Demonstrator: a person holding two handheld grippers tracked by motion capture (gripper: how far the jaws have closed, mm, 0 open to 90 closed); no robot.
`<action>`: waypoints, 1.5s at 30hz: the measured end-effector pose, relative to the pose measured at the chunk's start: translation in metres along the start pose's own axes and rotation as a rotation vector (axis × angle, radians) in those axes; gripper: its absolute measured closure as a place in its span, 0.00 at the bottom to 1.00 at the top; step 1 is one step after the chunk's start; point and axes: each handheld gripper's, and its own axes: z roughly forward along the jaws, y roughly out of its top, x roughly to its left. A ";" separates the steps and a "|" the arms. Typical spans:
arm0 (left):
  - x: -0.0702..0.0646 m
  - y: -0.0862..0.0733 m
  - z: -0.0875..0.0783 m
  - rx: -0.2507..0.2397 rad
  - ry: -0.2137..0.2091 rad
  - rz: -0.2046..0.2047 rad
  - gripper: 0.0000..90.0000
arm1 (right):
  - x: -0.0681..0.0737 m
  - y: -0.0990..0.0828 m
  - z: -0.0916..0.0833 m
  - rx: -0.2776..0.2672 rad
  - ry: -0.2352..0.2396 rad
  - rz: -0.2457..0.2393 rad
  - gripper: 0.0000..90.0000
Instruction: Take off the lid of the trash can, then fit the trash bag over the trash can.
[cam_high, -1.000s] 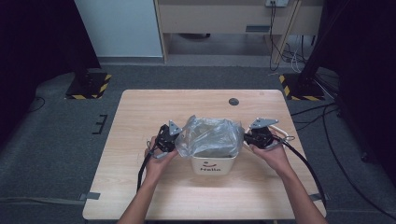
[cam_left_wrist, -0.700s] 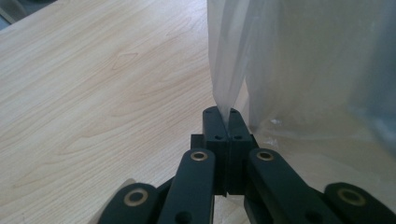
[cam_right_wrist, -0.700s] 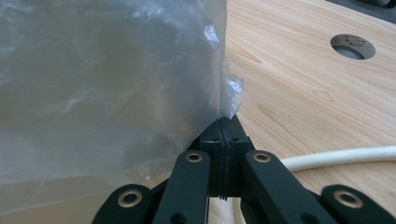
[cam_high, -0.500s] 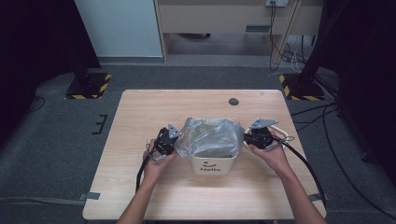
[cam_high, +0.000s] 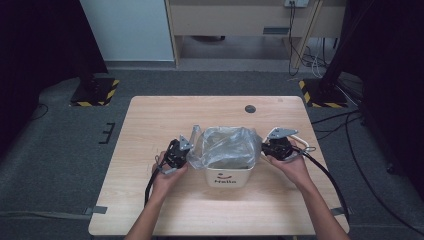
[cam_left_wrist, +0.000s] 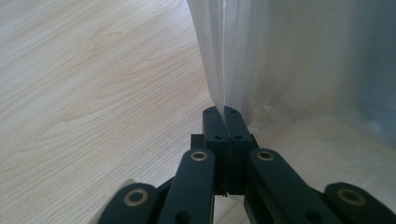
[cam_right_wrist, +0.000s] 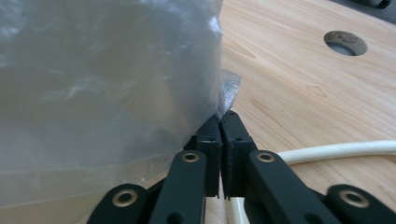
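Fitting the liner into the bin

Left gripper (cam_high: 181, 152) and right gripper (cam_high: 270, 148) each pinch the thin clear plastic bag (cam_high: 226, 147) draped over the small white square bin (cam_high: 228, 175) mid-table (cam_high: 150, 120); the right jaws have just eased slightly, so that edge could slip free.

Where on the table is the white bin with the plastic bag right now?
In the high view the white bin stands near the table's middle, toward the person's edge, between the left gripper and right gripper.
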 end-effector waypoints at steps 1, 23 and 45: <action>0.000 0.001 -0.002 -0.009 0.007 -0.001 1.00 | 0.000 0.000 -0.001 -0.009 -0.004 0.008 0.89; 0.012 -0.009 -0.056 -0.157 0.045 -0.029 0.77 | 0.000 0.013 -0.068 -0.171 -0.029 0.057 0.61; -0.006 -0.017 -0.110 -0.155 -0.106 0.032 0.41 | 0.035 0.058 -0.089 -0.212 0.105 0.042 0.44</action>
